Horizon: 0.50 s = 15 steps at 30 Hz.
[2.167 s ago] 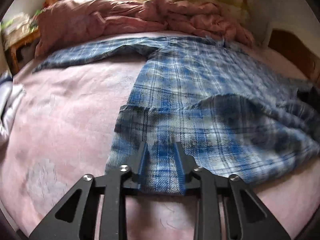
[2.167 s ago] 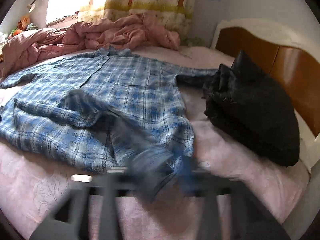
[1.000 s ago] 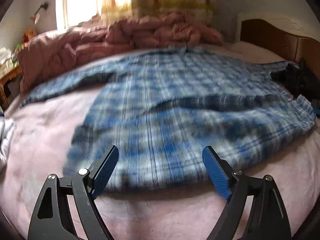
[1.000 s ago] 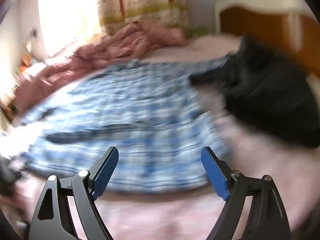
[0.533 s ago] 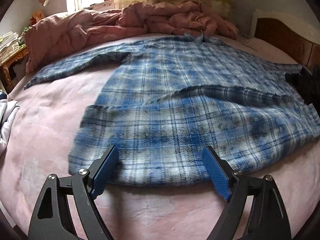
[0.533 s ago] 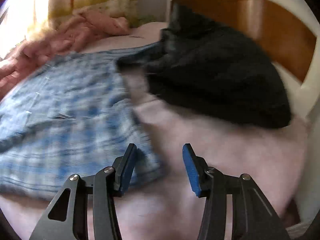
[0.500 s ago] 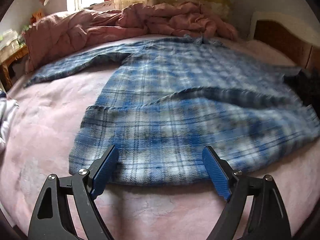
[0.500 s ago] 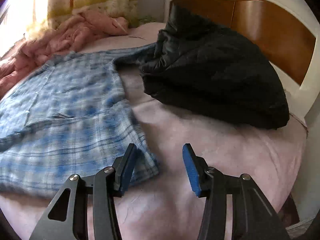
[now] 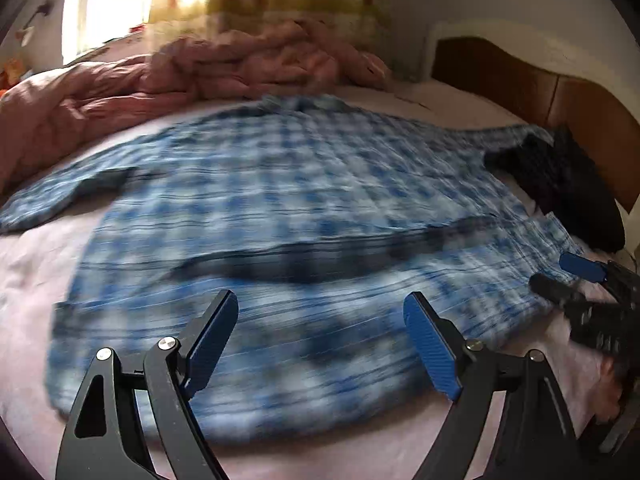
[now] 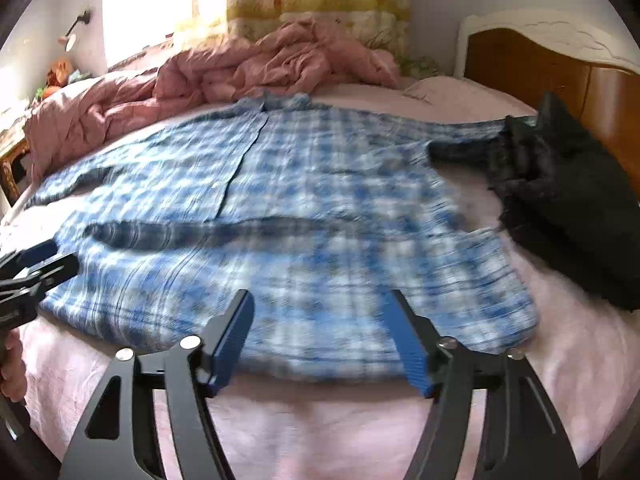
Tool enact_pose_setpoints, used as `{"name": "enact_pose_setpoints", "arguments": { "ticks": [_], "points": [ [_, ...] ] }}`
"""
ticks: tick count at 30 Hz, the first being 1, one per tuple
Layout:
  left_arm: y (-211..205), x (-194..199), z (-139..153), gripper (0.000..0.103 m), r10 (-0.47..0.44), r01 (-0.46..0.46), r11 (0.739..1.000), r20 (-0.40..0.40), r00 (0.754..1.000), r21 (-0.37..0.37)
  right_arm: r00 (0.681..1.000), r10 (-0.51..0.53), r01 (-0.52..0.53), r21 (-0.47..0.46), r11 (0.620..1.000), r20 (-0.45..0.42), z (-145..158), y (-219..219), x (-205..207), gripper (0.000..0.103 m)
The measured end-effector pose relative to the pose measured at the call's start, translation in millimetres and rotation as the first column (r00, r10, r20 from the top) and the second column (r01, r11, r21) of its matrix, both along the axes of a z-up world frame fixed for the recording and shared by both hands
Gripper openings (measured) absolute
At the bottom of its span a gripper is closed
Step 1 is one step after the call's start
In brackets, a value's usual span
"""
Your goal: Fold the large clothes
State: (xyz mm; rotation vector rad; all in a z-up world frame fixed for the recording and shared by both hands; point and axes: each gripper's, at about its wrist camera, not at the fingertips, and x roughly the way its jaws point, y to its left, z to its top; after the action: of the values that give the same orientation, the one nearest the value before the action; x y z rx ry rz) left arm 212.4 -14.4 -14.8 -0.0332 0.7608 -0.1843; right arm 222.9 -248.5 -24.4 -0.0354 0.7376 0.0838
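Blue plaid cotton shirt (image 10: pixel 304 216) lies spread on the pink bed (image 10: pixel 320 432), near hem folded up, left gripper (image 9: pixel 320 344) and right gripper (image 10: pixel 320 340) both wide open, empty, above hem; fabric looks light, floppy, best pinched at hem corners.

One blue plaid shirt (image 10: pixel 304 216), one black jacket (image 10: pixel 568 208), one pink quilt (image 10: pixel 224 76), two tongs.
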Motion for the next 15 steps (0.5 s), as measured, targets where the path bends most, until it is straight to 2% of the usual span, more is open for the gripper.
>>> {"name": "enact_pose_setpoints", "arguments": {
  "ticks": [2, 5, 7, 11, 15],
  "points": [
    [-14.1, 7.2, -10.4, 0.084, 0.002, -0.002, 1.000, -0.032, 1.000, 0.014, 1.000, 0.003, -0.003, -0.018, 1.000, 0.009, -2.7, 7.8, -6.4, 0.087],
    [-30.1, 10.3, -31.5, 0.084, 0.016, -0.010, 0.997, -0.082, 0.997, 0.080, 1.000, -0.013, 0.015, -0.104, 0.994, 0.028, -8.7, 13.6, -11.8, 0.087],
    [-34.8, 1.0, -34.3, 0.084, 0.026, -0.019, 0.994, -0.057, 0.998, 0.112, 0.999, -0.018, 0.022, -0.141, 0.990, 0.026, -12.3, 13.4, -12.9, 0.087],
    [-33.9, -17.9, -38.8, 0.084, 0.047, -0.040, 0.993, -0.062, 0.997, 0.109, 0.999, -0.012, 0.017, -0.144, 0.989, 0.036, -11.3, 7.4, -14.3, 0.087],
    [-29.9, -26.0, -39.4, 0.084, 0.036, -0.030, 0.995, -0.064, 0.997, 0.097, 0.999, 0.016, -0.013, -0.100, 0.995, 0.033, -6.7, 9.9, -13.8, 0.087]
  ]
}}
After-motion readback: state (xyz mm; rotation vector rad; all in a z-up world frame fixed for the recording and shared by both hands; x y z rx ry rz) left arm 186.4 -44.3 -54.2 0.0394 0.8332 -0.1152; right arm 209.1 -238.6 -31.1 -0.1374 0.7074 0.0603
